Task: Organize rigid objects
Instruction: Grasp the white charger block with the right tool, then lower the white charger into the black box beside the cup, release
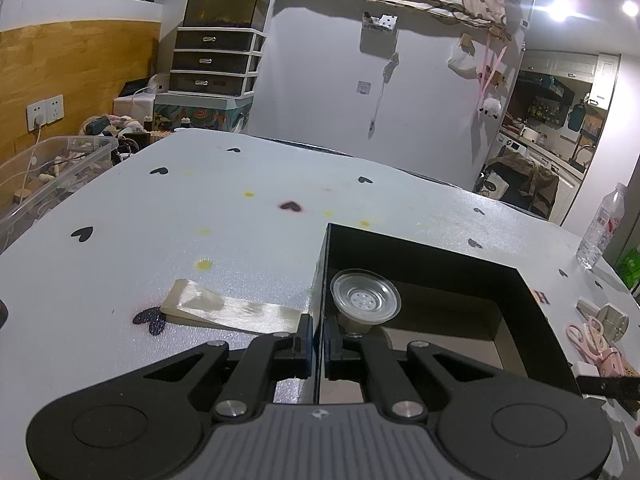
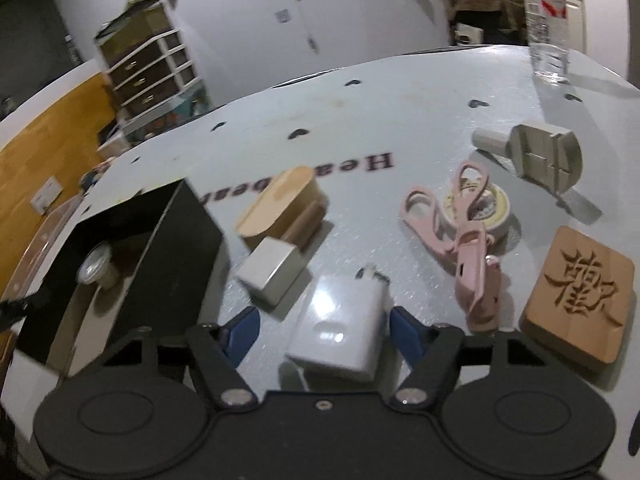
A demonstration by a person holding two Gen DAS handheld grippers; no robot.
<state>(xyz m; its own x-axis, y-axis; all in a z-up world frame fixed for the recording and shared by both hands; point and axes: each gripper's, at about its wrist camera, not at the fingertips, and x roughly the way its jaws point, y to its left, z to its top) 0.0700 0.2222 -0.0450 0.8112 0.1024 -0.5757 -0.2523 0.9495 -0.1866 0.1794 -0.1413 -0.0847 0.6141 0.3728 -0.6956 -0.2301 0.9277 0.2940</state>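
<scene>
We see the left tool (image 1: 318,344) clamped tight on the near wall of the black box (image 1: 532,292), one finger outside and one inside, the thin wall pinched between them. The box is matt black outside with a brown card floor, and a clear plastic cup (image 1: 365,300) with a perforated bottom lies tipped on its side in its near corner. Just beside the box on the left, a pale translucent wedge (image 1: 224,310) lies flat on the worktop (image 1: 200,208), whose grey, faintly sparkling surface is dotted with black hearts and yellow stains.

Our right tool (image 2: 322,332) straddles a glossy white charger (image 2: 340,328) with rounded corners and metal prongs pointing away. The right blue finger lies against its side, while a gap shows at the left finger, so it is not gripped.

Around it the worktop is crowded. A smaller white cube (image 2: 272,274) sits just ahead to the left, touching a smooth wooden holder (image 2: 280,206) with rounded ends. To the right lie pink plastic scissors (image 2: 460,216) across a roll of tape (image 2: 496,210), a carved square wooden block (image 2: 580,296), and a grey ribbed plastic piece (image 2: 540,156). A clear water bottle (image 2: 548,20) stands at the far edge.
</scene>
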